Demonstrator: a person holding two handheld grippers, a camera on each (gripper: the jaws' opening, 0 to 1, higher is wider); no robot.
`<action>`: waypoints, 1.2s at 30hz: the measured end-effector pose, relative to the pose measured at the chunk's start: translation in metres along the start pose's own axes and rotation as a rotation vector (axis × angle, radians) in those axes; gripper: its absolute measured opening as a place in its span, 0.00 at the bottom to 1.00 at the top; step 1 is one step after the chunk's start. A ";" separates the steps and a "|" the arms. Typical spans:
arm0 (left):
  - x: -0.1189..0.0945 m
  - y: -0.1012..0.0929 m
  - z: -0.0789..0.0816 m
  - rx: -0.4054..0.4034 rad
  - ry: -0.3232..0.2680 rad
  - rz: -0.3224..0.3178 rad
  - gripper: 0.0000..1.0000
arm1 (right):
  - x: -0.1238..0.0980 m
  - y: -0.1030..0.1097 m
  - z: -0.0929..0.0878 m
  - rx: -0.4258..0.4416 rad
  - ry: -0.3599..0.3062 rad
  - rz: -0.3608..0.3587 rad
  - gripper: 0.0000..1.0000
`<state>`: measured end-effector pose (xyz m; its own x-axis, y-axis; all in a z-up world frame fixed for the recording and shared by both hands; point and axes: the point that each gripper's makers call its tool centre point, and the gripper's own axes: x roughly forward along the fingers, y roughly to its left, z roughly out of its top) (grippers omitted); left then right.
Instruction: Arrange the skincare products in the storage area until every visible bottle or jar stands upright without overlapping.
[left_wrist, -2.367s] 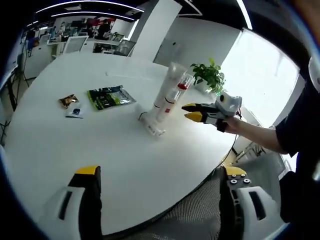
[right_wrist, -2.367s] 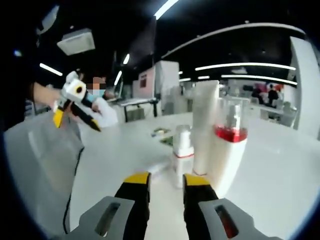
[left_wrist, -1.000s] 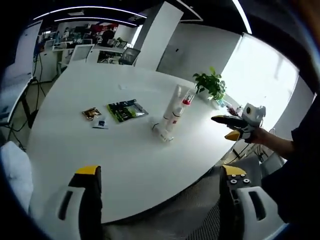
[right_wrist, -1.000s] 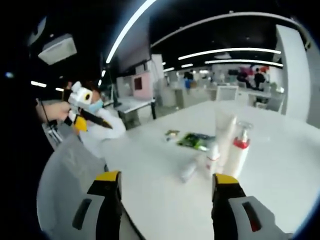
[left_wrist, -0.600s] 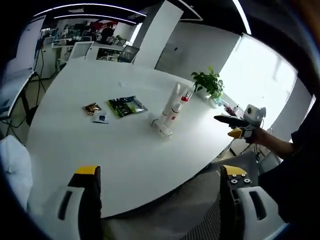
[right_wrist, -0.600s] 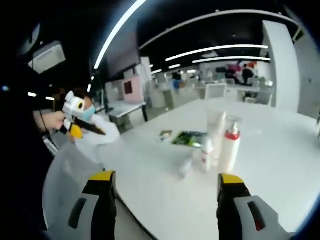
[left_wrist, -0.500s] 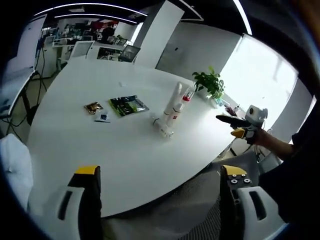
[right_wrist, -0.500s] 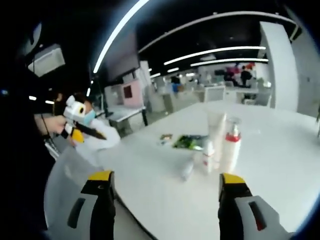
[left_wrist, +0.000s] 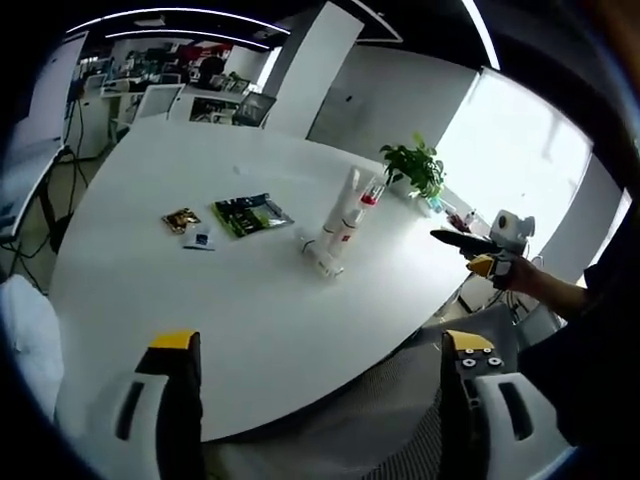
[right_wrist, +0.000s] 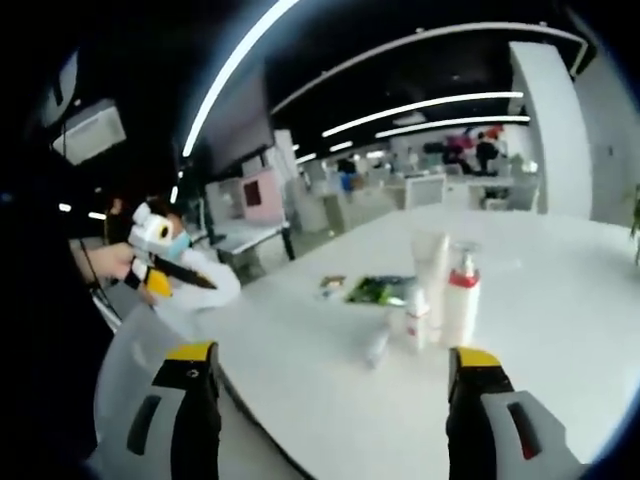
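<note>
We've got both grippers hanging off the near edge of the white table (left_wrist: 150, 300), well apart from the skincare bottles (left_wrist: 340, 225) clustered mid-table. Left gripper (left_wrist: 315, 400) and right gripper (right_wrist: 335, 400) both have jaws spread wide, gripping nothing. Three bottles stand upright; one small bottle (right_wrist: 377, 347) lies on its side just beside them. There's bare tabletop all round; a green packet (left_wrist: 250, 213) sits left of the cluster.
</note>
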<state>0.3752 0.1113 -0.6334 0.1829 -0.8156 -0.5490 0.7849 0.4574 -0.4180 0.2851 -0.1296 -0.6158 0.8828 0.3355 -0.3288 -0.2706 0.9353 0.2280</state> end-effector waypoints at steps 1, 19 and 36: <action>0.000 0.002 -0.001 -0.002 0.005 0.005 0.94 | 0.001 0.004 0.001 0.000 -0.005 0.015 0.96; 0.009 0.004 0.002 -0.011 0.015 0.008 0.93 | 0.008 -0.003 -0.014 0.027 0.050 0.009 0.97; 0.028 -0.007 -0.015 -0.012 0.064 -0.037 0.92 | 0.031 0.001 -0.021 0.058 0.126 0.012 0.78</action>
<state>0.3665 0.0906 -0.6569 0.1152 -0.8079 -0.5779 0.7835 0.4316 -0.4472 0.3042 -0.1160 -0.6453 0.8235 0.3617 -0.4370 -0.2552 0.9243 0.2839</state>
